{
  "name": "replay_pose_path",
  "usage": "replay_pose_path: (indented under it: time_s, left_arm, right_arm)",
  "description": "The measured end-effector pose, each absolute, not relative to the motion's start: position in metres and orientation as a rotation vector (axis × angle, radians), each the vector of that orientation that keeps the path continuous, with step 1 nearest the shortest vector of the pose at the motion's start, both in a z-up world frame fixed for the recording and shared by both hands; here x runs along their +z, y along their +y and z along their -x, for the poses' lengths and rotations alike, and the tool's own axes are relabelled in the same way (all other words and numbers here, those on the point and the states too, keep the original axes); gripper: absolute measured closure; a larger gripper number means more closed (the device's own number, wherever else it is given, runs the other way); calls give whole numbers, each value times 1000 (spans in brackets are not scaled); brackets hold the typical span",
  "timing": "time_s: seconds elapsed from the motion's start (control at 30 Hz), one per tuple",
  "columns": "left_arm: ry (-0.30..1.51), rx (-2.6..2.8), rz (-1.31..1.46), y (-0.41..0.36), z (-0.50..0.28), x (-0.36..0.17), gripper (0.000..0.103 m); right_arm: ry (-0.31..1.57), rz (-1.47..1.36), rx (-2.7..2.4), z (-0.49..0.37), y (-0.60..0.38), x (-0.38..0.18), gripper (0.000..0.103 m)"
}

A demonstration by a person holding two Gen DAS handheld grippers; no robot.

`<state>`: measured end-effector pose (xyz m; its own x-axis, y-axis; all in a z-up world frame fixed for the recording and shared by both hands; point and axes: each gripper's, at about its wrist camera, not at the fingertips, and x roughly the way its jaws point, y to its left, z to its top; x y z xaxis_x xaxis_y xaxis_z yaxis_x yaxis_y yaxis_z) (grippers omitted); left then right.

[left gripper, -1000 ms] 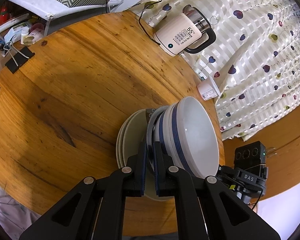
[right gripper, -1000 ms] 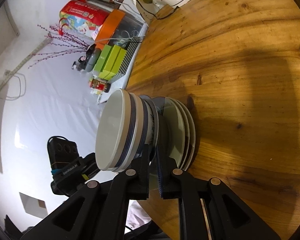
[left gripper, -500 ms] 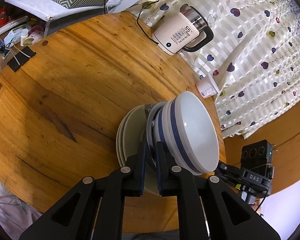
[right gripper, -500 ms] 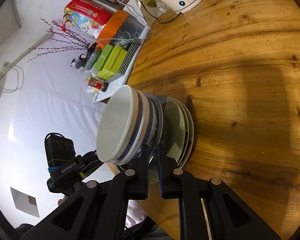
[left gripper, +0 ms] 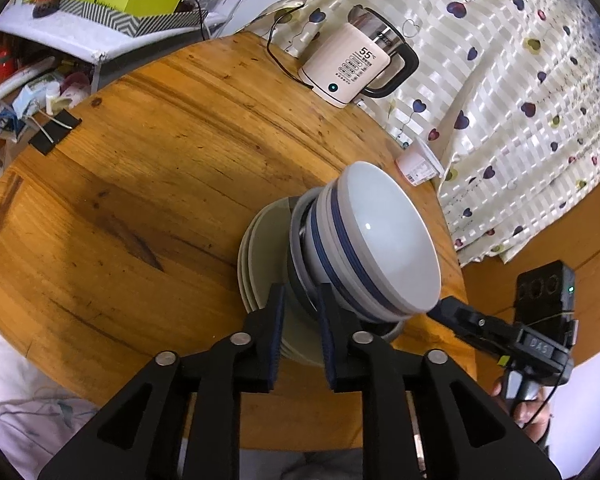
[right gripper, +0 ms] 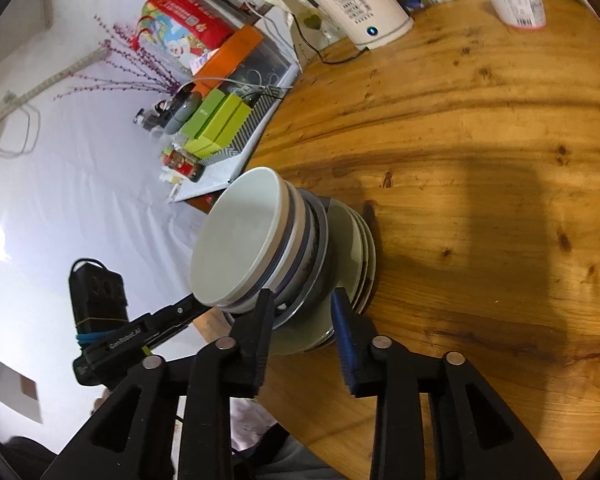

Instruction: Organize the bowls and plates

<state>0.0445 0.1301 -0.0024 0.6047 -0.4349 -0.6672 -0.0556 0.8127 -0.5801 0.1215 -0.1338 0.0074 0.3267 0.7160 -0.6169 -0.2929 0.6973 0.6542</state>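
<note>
Straight ahead of your left hand-held gripper the nested bowls sit on the stacked plates near the counter edge; its jaws have just been opening, narrowly apart astride the plate rim, pads clear. Kettle and cup stand well beyond. From the right view, your right hand-held gripper has likewise just been opening, its jaws loosely flanking the stack's rim, nothing pinched
</note>
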Motion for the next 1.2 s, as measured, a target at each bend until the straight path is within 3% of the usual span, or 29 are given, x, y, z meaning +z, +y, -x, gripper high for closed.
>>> replay_pose_path:
  time_s: [0.37, 0.6, 1.2]
  left_arm:
    - [868, -201, 454, 108, -28, 15, 62]
    - [852, -184, 372, 92, -17, 23, 60]
    - [885, -116, 197, 64, -4, 20, 60]
  right_arm:
    - [975, -295, 662, -93, -123, 27, 59]
    - [944, -186, 637, -74, -113, 35, 50]
    - [920, 16, 571, -50, -89, 31, 44]
